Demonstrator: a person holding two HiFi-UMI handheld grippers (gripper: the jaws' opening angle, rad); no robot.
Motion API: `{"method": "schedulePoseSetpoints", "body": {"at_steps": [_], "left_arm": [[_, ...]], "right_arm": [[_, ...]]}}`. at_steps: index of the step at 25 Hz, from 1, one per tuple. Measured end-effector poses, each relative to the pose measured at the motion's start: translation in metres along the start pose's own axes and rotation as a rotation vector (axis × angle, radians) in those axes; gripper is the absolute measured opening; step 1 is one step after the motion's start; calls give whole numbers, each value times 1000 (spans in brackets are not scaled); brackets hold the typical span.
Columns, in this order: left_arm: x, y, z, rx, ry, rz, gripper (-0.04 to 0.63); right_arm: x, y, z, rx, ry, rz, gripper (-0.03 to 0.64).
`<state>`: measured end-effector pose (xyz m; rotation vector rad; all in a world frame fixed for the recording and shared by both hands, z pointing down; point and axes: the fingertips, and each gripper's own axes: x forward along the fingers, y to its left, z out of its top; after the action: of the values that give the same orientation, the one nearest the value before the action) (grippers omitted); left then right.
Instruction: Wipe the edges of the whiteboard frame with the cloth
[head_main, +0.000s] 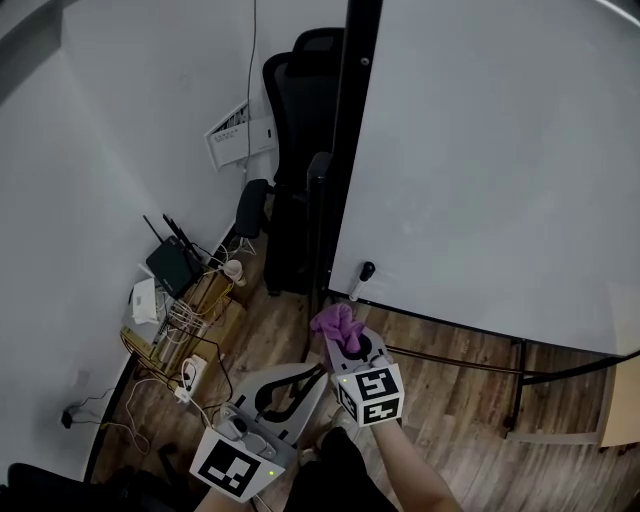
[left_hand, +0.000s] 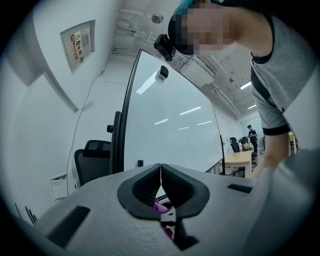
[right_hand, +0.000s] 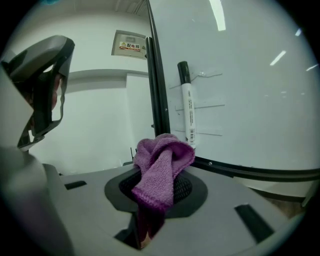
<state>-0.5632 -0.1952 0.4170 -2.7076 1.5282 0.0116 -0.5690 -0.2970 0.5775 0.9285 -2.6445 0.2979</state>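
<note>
A purple cloth (head_main: 336, 322) (right_hand: 161, 165) is bunched in my right gripper (head_main: 345, 338) (right_hand: 157, 192), which is shut on it just below the whiteboard's lower left corner. The whiteboard (head_main: 490, 160) (right_hand: 240, 75) has a black frame (head_main: 350, 120) (right_hand: 156, 85); its bottom edge (right_hand: 250, 169) runs right behind the cloth. A black-capped marker (head_main: 361, 279) (right_hand: 188, 102) sticks to the board near that corner. My left gripper (head_main: 290, 385) (left_hand: 160, 187) sits lower left of the right one, jaws shut with nothing between them. A bit of the cloth (left_hand: 160, 205) shows past it.
A black office chair (head_main: 295, 150) (left_hand: 92, 160) stands against the white wall left of the board. A router (head_main: 172, 262), power strips and tangled cables (head_main: 185, 350) lie on the wooden floor at the lower left. The board's stand bars (head_main: 520, 375) cross the floor on the right.
</note>
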Motion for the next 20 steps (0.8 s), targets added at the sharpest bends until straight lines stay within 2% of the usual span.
{"method": "schedulePoseSetpoints", "body": {"at_steps": [12, 20], "left_arm": [[5, 17, -13, -9, 28, 46, 17], [7, 20, -19, -30, 34, 56, 17]], "right_arm": [[52, -17, -2, 38, 31, -51, 78], [54, -29, -5, 85, 37, -103, 71]]}}
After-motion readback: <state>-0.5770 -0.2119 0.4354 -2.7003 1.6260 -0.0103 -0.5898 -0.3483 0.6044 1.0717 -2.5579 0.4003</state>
